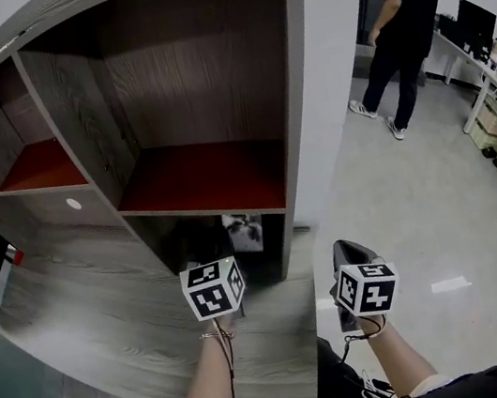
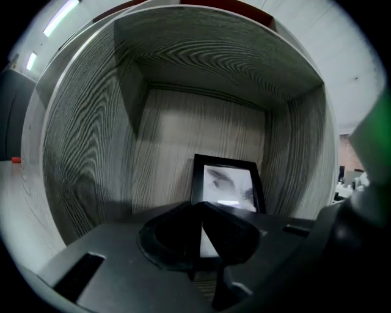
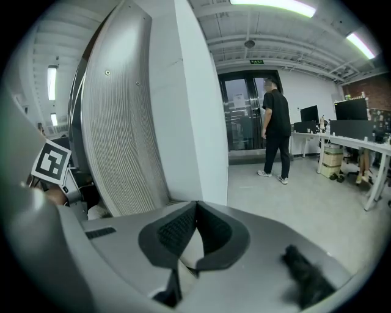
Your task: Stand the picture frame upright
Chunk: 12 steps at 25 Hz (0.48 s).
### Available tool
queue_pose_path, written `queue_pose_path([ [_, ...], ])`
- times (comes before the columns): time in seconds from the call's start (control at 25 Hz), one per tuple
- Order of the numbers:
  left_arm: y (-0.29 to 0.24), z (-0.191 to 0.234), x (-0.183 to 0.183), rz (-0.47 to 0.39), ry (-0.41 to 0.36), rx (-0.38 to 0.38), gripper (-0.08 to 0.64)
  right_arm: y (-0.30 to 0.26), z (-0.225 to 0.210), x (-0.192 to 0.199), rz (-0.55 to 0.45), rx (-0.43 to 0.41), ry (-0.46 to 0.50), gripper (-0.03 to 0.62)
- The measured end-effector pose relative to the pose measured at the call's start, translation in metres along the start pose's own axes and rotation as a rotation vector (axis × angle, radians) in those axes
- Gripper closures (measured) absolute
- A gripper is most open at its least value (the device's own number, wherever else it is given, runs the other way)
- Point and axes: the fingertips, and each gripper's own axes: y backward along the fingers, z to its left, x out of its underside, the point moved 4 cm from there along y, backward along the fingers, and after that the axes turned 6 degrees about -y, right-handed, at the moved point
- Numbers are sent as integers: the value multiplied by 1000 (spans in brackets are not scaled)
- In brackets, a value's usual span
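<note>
Left hand-held gripper (image 2: pixel 201 206), closed empty like the right hand-held gripper (image 3: pixel 195 205), hides the picture frame's (image 2: pixel 229 182) lower edge.

The grey plastic left gripper (image 2: pixel 201 206) points forward and slightly down, its black padded jaws meeting at the tips with nothing between them. The grey plastic right gripper (image 3: pixel 195 205) tilts lower, its jaws likewise together and empty. The bare left forearm (image 1: pixel 209 381) and bare right forearm (image 1: pixel 406 361) reach forward side by side, near each other. Each gripper carries a black-and-white marker cube (image 1: pixel 213 288) above the wrist.
</note>
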Motion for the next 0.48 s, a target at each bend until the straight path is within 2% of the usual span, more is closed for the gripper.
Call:
queue_pose_path([
  [0.32,-11,-1,7,11,-9,-20,491,-4,-5,6,1,10,-13,561],
  [0.48,-15,-1,8,21,-45,-30,491,-3,-8,6,3,14,-15,561],
])
